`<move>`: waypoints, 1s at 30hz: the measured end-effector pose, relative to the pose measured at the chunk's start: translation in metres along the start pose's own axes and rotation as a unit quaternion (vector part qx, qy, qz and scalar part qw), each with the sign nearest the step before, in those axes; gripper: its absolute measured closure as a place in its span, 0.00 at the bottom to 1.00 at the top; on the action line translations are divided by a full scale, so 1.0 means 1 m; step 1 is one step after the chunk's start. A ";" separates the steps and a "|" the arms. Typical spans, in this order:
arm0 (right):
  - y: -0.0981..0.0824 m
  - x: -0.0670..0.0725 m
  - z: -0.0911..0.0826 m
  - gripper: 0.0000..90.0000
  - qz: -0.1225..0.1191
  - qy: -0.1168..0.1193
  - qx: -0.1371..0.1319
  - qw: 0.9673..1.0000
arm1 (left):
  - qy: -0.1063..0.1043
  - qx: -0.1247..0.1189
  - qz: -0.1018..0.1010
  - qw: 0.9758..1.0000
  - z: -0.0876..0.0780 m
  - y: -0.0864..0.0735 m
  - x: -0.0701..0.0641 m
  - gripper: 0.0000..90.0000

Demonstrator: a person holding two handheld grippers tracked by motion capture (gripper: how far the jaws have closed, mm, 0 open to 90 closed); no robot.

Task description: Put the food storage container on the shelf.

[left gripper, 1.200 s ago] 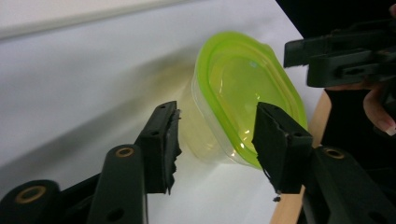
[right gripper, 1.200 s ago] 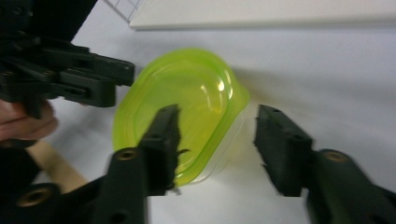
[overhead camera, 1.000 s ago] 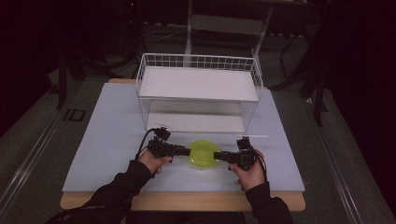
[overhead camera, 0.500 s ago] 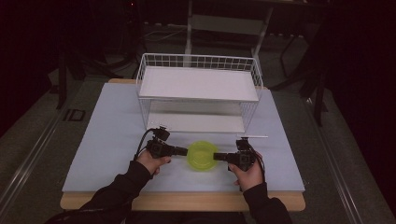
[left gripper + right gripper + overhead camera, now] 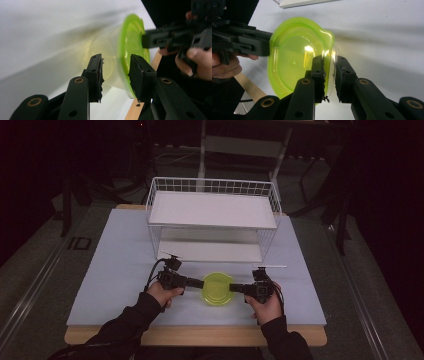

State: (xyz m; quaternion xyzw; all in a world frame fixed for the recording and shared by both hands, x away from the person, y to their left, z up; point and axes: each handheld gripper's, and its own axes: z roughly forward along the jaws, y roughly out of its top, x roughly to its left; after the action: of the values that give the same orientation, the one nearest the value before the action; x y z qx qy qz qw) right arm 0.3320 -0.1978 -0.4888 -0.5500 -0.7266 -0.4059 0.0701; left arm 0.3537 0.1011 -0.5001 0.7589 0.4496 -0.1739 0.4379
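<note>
Both grippers have barely shifted; their jaws have just been working at the rim. Right gripper (image 5: 329,75) pinches the green bowl (image 5: 217,289) wall, while left gripper (image 5: 115,75) straddles the opposite rim, jaws apart. Light, thin, slippery plastic on the table (image 5: 115,270): grip the rim.

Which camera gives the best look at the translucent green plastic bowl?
The right gripper view: the translucent green plastic bowl shows its inside and spouted rim. The left gripper view shows it blurred, edge-on; the high view shows it small.
</note>
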 end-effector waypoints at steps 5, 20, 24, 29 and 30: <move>0.000 0.003 0.000 0.88 -0.007 0.002 0.001 1.000 | 0.015 0.005 -0.010 1.000 0.001 -0.001 -0.003 0.81; 0.006 0.025 -0.014 0.90 -0.036 0.011 -0.020 0.999 | 0.035 -0.018 -0.036 0.999 -0.019 0.004 -0.022 0.90; 0.012 0.035 -0.026 0.90 -0.053 0.018 -0.036 0.998 | 0.030 -0.035 -0.027 0.999 -0.033 0.011 -0.034 0.90; 0.022 0.049 -0.038 0.90 -0.072 0.024 -0.055 0.996 | 0.041 -0.053 -0.003 0.998 -0.052 0.021 -0.050 0.90; 0.024 0.051 -0.040 0.90 -0.075 0.026 -0.059 0.995 | 0.042 -0.056 -0.002 0.998 -0.055 0.023 -0.053 0.90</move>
State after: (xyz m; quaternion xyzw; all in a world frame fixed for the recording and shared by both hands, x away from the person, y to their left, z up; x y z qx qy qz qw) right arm 0.3185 -0.1851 -0.4218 -0.4867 -0.7383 -0.4661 0.0261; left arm 0.3372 0.1130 -0.4232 0.7391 0.4782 -0.1171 0.4597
